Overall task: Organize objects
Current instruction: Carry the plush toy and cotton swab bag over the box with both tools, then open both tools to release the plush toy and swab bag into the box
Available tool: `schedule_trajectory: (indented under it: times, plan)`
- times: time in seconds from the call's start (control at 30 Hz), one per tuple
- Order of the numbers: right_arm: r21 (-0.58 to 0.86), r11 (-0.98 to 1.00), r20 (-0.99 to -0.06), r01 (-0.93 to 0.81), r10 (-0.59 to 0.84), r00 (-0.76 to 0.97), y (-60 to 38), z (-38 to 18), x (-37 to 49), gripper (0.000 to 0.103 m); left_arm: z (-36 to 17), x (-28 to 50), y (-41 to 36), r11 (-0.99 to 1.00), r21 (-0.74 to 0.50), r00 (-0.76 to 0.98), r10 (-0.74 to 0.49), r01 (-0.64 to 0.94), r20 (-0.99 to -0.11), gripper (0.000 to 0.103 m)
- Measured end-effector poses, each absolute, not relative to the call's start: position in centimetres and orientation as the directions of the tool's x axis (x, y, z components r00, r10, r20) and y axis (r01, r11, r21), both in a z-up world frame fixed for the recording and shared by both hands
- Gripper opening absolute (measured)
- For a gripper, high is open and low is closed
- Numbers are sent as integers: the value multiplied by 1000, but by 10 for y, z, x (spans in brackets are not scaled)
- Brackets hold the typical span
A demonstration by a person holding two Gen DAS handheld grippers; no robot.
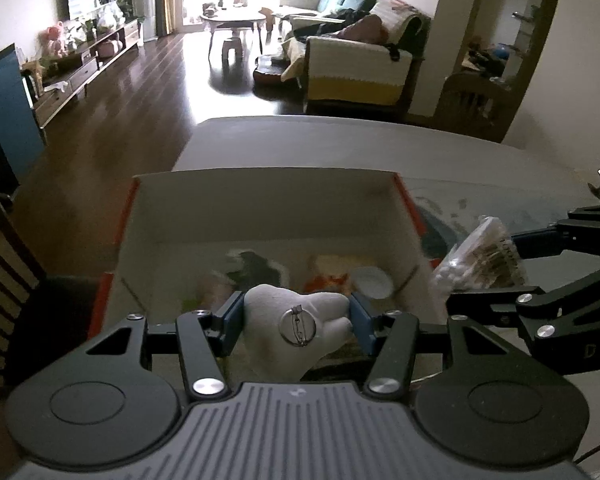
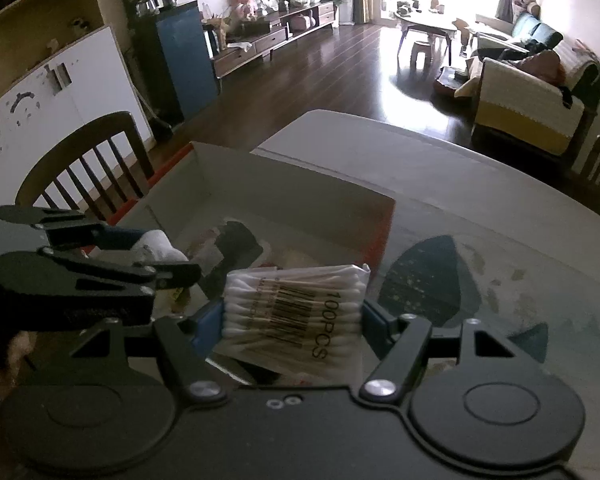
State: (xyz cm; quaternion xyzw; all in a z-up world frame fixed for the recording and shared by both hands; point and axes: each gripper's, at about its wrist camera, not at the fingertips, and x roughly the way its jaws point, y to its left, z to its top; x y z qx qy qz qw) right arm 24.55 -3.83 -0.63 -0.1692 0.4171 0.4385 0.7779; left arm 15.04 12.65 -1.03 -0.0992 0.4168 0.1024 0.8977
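Left gripper (image 1: 296,322) is pinching a grey tooth-shaped plush pin (image 1: 296,320) above the open box (image 1: 260,200) on the worktop (image 2: 500,184). Right gripper (image 2: 294,316) is clamping a cotton swab pack (image 2: 296,312) just beside the box's rim. Several items are already lying inside; both held items are not yet deposited.
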Motion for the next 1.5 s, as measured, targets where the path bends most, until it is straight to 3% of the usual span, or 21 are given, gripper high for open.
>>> schedule_trajectory:
  times: [0.33,1.0,1.5]
  plan:
    - [72,526,-815,-847,520,254,-6,-27,242,70,-28,144,164,953,-28,600,166,-300,-782,55]
    - [18,488,-853,-872,462,242,35,-68,247,71,-76,185,176,975,41,533,154,-217,-832,56]
    - [-5,466,-863,-885,445,239,46,-82,246,72,-88,181,185,968,-8,499,123,-252,-858,58]
